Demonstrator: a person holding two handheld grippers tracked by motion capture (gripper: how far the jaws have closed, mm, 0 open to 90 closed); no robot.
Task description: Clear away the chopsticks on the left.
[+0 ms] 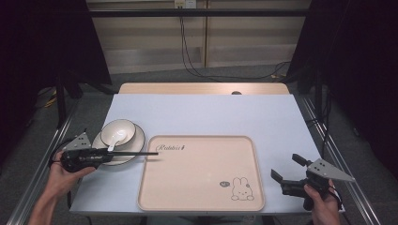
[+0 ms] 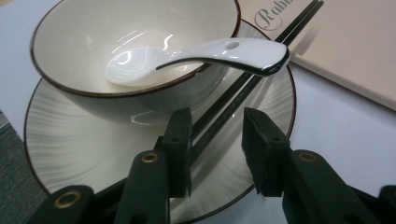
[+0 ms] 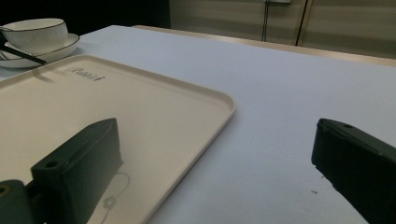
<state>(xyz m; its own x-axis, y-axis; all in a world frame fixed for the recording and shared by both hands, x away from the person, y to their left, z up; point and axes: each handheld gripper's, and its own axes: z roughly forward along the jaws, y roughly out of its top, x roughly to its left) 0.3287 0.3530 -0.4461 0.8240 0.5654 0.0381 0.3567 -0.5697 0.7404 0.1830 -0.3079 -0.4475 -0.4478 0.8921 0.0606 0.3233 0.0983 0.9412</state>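
Both tongs sit low at the near side of the table, one in each hand. Left gripper (image 2: 215, 154) has its jaws partly closed about a pair of black chopsticks (image 2: 243, 88): the sticks run between the pads and lie against the pad on the left of its own view, while a gap shows at the other pad, so I cannot tell whether they are truly pinched. From above, the left hand (image 1: 63, 171) holds that gripper (image 1: 109, 154) roughly level, pointing across toward the tray, forearm coming in from the lower left corner.

Those chopsticks (image 1: 136, 153) lie across the plate (image 1: 133, 151), their tips reaching over the rim of the beige tray (image 1: 202, 197). On the plate stands a white bowl (image 1: 126, 127) with a white spoon (image 2: 196, 56) in it, the handle sticking out over the sticks. In the left gripper view the far ends of the chopsticks run out of the top edge.

Right gripper (image 1: 287, 169) rests well apart at the table's right edge, jaws spread wide with nothing between them; its hand (image 1: 324, 206) is cut off by the bottom of the high view.
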